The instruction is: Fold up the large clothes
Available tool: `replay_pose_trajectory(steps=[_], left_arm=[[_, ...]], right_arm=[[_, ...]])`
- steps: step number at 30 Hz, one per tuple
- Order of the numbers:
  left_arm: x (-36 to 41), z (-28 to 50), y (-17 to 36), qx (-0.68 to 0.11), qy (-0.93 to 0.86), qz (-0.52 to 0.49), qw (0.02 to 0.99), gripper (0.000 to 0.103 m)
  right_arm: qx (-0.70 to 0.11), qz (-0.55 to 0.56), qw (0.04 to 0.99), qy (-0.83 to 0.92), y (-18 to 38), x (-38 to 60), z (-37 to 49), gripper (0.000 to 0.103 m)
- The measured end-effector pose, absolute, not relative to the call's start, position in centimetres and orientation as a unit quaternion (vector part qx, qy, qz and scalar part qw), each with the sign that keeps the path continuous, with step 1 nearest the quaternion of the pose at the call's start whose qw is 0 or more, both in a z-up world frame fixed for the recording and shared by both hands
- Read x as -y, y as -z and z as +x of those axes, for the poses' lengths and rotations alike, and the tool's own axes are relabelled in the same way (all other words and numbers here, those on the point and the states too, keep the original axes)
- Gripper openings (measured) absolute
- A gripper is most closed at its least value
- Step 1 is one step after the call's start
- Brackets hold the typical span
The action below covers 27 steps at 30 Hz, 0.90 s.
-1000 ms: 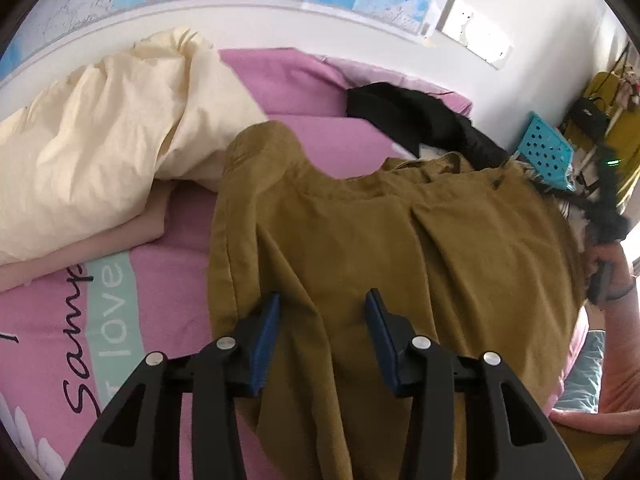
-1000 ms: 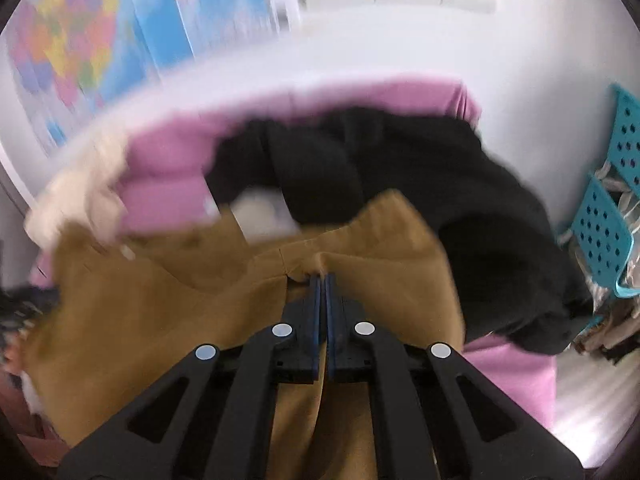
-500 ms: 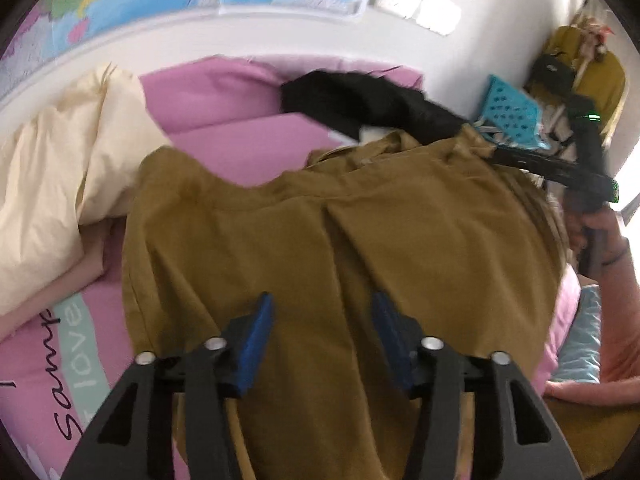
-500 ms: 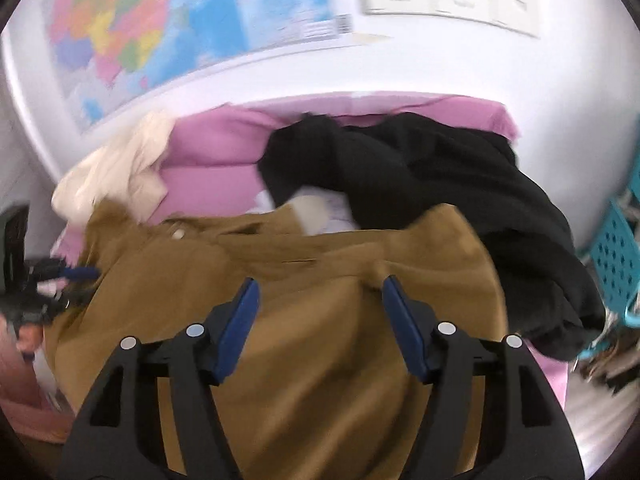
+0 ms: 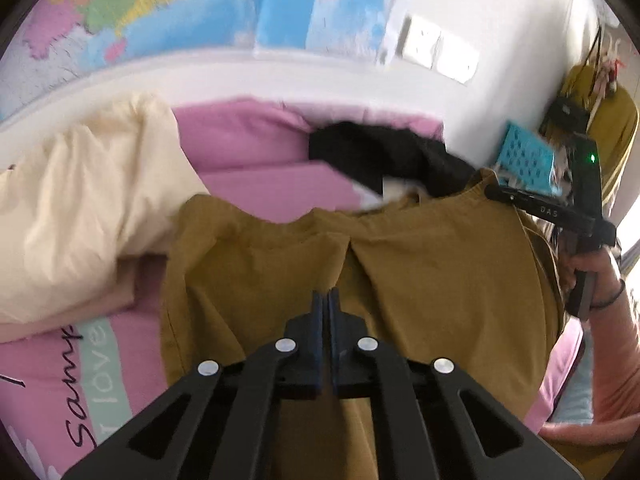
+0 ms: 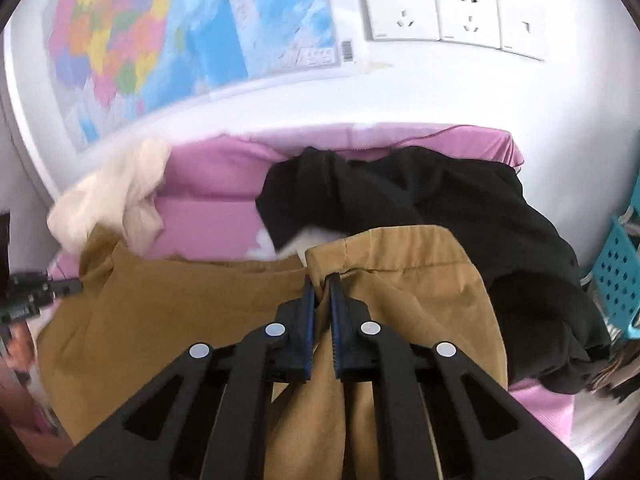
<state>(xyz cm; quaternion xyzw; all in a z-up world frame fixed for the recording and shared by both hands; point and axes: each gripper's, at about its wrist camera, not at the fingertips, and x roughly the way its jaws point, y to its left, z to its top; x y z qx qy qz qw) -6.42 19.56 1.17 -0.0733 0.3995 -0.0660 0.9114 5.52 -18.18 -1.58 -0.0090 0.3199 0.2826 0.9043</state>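
Note:
A large mustard-brown garment point(image 5: 432, 280) lies spread on the pink bed; it also shows in the right wrist view point(image 6: 192, 308). My left gripper point(image 5: 325, 296) is shut on a fold of its cloth near the middle. My right gripper point(image 6: 322, 280) is shut on a bunched corner of the same garment at its far edge, and appears in the left wrist view point(image 5: 492, 192) at the garment's right corner.
A cream quilt point(image 5: 80, 208) lies on the left of the pink bedsheet point(image 5: 260, 168). A black garment point(image 6: 440, 216) is heaped at the back right. A turquoise basket point(image 5: 524, 160) stands beyond the bed. The wall carries a map point(image 6: 160, 40) and sockets point(image 6: 440, 16).
Both grippers were open half a second ago and have now closed on the brown garment. The right gripper had let go of it after a second ago.

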Motion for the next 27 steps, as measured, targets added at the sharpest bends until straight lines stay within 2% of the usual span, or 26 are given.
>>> replay_pose_trajectory(steps=[3, 6, 8, 9, 10, 12, 15, 17, 18, 27], left_arm=[[-20.0, -5.5, 0.0, -0.421, 0.057, -0.081, 0.901, 0.004], [-20.2, -4.3, 2.8, -0.47, 0.047, -0.091, 0.877, 0.009], [-20.4, -4.9, 2.5, -0.458, 0.051, -0.096, 0.882, 0.01], [-20.6, -5.3, 2.1, -0.451, 0.051, -0.099, 0.886, 0.014], [-20.7, -6.1, 1.5, -0.439, 0.049, -0.1, 0.891, 0.025], [-21.3, -8.0, 0.2, -0.413, 0.044, -0.103, 0.904, 0.04], [-22.6, -11.4, -1.4, -0.385, 0.047, -0.124, 0.913, 0.042], [-23.4, -13.6, -1.8, -0.376, 0.041, -0.135, 0.916, 0.05], [-24.0, -14.9, -1.6, -0.379, 0.034, -0.148, 0.913, 0.055], [-26.5, -19.7, 3.9, -0.441, 0.067, -0.292, 0.846, 0.054]], right_arm=[[-0.381, -0.043, 0.884, -0.266, 4.6, 16.0, 7.6, 0.01], [-0.417, -0.06, 0.869, -0.258, 6.9, 15.2, 8.3, 0.016], [-0.415, -0.053, 0.872, -0.254, 6.3, 15.7, 7.9, 0.027], [-0.411, -0.041, 0.875, -0.254, 5.6, 16.4, 7.5, 0.04], [-0.404, -0.025, 0.875, -0.265, 4.9, 17.2, 6.9, 0.048], [-0.39, 0.006, 0.875, -0.285, 3.8, 19.1, 5.7, 0.056], [-0.364, 0.047, 0.88, -0.301, 2.1, 22.8, 2.3, 0.064], [-0.362, 0.095, 0.874, -0.31, 1.9, 25.9, 0.3, 0.073], [-0.365, 0.119, 0.87, -0.311, 2.3, 27.5, -0.9, 0.074], [-0.409, 0.259, 0.819, -0.307, 7.4, 35.0, -9.6, 0.073]])
